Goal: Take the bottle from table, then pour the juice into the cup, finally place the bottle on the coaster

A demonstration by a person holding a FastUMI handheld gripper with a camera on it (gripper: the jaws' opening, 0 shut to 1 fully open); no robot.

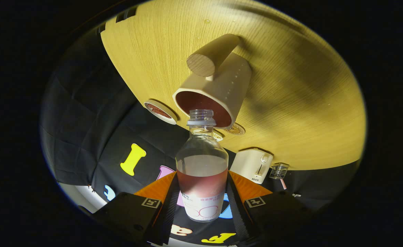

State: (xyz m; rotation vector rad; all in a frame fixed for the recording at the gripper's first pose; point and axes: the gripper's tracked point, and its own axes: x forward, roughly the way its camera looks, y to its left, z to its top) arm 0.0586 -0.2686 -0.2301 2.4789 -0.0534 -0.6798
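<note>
Gripper view: our hand-held gripper (202, 199) clenches the bottle (202, 171), mouth at the cup (212, 94); we should tip slowly, keeping the mouth over the rim.

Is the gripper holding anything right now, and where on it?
Yes: the gripper holds the bottle, fingers pressing its lower body on both sides, at the label.

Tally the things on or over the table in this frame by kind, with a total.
Bottle, open-necked, gripped by both fingers of the gripper: 1
Cup with wooden handle, holding red juice: 1
Round coasters, one beside the cup, one behind it: 2
Toaster: 1
Clear basket: 1
Total: 6
</note>
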